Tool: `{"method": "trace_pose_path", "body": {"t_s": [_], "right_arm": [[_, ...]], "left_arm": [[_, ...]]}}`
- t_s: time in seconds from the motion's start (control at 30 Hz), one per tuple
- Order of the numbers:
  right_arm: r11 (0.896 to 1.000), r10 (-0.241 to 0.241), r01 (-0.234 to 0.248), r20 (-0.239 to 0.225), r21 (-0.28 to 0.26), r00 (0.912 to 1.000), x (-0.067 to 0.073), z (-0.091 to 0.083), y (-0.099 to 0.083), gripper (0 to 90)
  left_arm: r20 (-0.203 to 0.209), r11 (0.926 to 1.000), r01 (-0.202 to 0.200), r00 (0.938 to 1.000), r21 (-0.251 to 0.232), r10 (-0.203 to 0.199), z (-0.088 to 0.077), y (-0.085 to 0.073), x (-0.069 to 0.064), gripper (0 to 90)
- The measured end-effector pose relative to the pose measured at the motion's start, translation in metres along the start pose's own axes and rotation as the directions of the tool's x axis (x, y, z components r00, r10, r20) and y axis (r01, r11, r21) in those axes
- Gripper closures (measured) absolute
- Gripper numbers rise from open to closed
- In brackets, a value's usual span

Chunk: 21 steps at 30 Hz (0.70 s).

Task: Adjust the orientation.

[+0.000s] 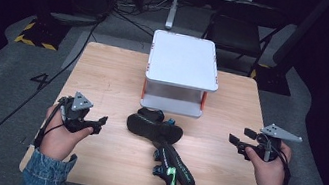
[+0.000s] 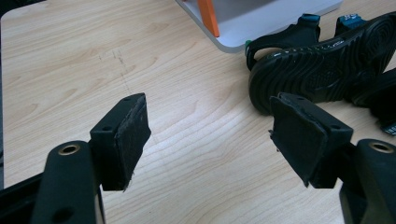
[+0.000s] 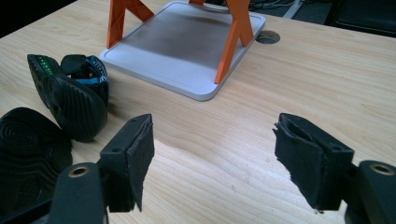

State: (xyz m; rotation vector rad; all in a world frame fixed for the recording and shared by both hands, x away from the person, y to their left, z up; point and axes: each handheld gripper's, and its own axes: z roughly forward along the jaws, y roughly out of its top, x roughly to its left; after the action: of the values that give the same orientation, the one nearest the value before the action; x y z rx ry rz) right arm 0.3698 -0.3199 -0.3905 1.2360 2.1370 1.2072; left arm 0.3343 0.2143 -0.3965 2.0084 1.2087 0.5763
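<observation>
High view: I hold my left gripper (image 1: 103,121) at the left edge of the table (image 1: 110,71) and my right gripper (image 1: 234,141) at the right edge, each pointing inward toward the middle, with my hands and denim cuffs entering from the bottom. Both sets of jaws are spread wide with nothing between them. Left gripper view: my two black pads (image 2: 132,135) stand well apart above bare wood grain, and beyond the right-hand pad lies the nearer sandal (image 2: 322,70), resting on its edge so that the ribbed sole faces my tool; it is near the pads but not touching them. Right gripper view: my pads (image 3: 140,151) are likewise spread over bare tabletop, and the sandals lie off to the left, one showing a rounded patterned sole, the other (image 3: 74,95) propped up with blue strap trim visible behind it. Between the two grippers, in the high view, the pair of black sandals sits at the centre of the table: one (image 1: 154,126) lies just in front of the shelf, the second (image 1: 175,168) overlaps it and runs toward the near edge, its straps carrying green marks. Behind them stands a small white two-tier shelf (image 1: 184,60) on orange legs (image 3: 233,44), its lower tray resting on the table. Beyond the table are a dark chair (image 1: 241,32) and floor cables (image 1: 78,52).
</observation>
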Motion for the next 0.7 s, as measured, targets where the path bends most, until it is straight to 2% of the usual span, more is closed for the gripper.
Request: {"method": "trace_pose_path", "body": {"t_s": [0.7], "right_arm": [[1.000, -0.006, 0.006, 0.001, -0.006, 1.0000, 0.0012, -0.0010, -0.0012, 29.0]], "left_arm": [[0.032, 0.9998, -0.018, 0.9993, -0.001, 0.018, 0.0039, 0.0008, -0.0019, 27.8]]}}
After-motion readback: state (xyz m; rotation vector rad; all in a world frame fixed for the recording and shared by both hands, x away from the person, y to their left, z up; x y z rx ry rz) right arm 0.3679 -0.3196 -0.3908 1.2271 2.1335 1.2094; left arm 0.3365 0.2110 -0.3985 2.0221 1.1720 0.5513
